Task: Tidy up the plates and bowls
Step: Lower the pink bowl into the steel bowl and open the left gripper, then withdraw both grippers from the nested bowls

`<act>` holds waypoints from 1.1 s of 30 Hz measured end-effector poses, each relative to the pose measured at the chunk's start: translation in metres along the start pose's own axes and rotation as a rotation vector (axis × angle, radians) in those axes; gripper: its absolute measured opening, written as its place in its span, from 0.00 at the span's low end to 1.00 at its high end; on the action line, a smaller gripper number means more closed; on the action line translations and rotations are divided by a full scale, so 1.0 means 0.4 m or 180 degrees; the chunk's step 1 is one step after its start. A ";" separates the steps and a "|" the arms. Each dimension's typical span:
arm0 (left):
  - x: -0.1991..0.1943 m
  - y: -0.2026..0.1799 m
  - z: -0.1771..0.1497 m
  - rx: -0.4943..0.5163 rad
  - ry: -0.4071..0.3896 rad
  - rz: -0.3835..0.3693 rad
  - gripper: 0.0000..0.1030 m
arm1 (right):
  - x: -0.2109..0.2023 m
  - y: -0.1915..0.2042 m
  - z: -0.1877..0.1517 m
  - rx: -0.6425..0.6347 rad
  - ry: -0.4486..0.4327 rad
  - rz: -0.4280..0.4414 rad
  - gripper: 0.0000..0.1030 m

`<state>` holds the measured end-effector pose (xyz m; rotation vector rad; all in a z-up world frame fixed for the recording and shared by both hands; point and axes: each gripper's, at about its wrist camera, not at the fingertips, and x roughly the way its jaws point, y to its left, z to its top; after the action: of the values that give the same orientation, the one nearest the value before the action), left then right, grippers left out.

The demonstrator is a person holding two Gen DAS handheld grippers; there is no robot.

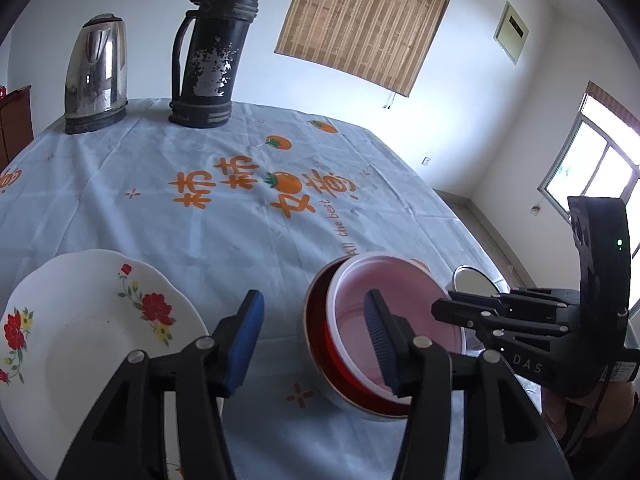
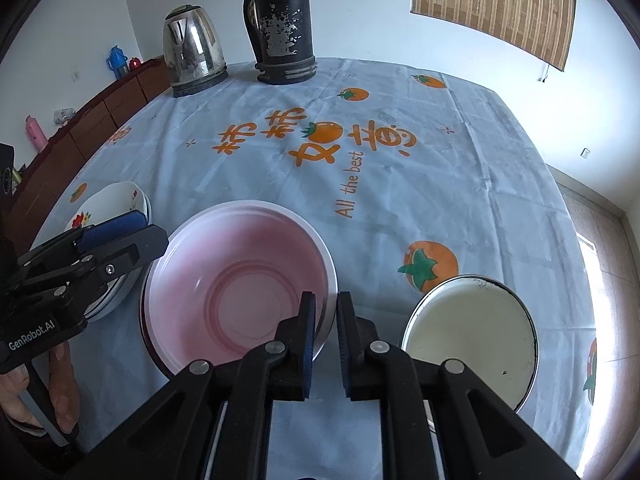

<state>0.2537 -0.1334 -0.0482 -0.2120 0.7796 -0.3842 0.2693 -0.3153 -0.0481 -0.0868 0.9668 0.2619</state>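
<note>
Bowls: we see the pink bowl (image 2: pixel 236 280) nested in a red bowl (image 1: pixel 320 344) near the table's front edge, between the floral plate (image 1: pixel 80 320) and cream plate (image 2: pixel 472 340).
Left gripper (image 1: pixel 316 340): jaws parted, holding nothing.
Right gripper (image 2: pixel 325 340): nearly shut at the pink bowl's rim; whether it pinches, we cannot tell.
Handling: likely light, slick plastic; we take it at the rim.
Room: the tablecloth (image 2: pixel 400 208) lies open toward the kettle (image 2: pixel 192 52).

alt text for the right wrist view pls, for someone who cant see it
The right gripper, jaws almost shut and empty, hovers at the near rim of a pink bowl on a tablecloth printed with orange fruit. A cream plate sits right of it, and the left gripper reaches in from the left. A kettle and flask stand behind.
</note>
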 end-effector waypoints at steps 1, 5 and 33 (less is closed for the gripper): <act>0.001 0.001 0.000 -0.0007 0.0002 0.0006 0.52 | -0.001 0.000 0.000 -0.0006 0.0001 0.0018 0.15; 0.003 0.008 0.001 -0.0038 0.0002 0.0011 0.53 | -0.022 0.006 -0.001 -0.0013 -0.0091 0.0186 0.30; -0.035 -0.068 -0.005 0.0292 -0.0415 0.0157 0.53 | -0.197 -0.128 -0.200 0.0562 -0.1002 -0.0289 0.34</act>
<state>0.2362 -0.1525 -0.0317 -0.1302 0.6363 -0.3550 0.1759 -0.3940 -0.0307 0.0710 0.6673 0.1012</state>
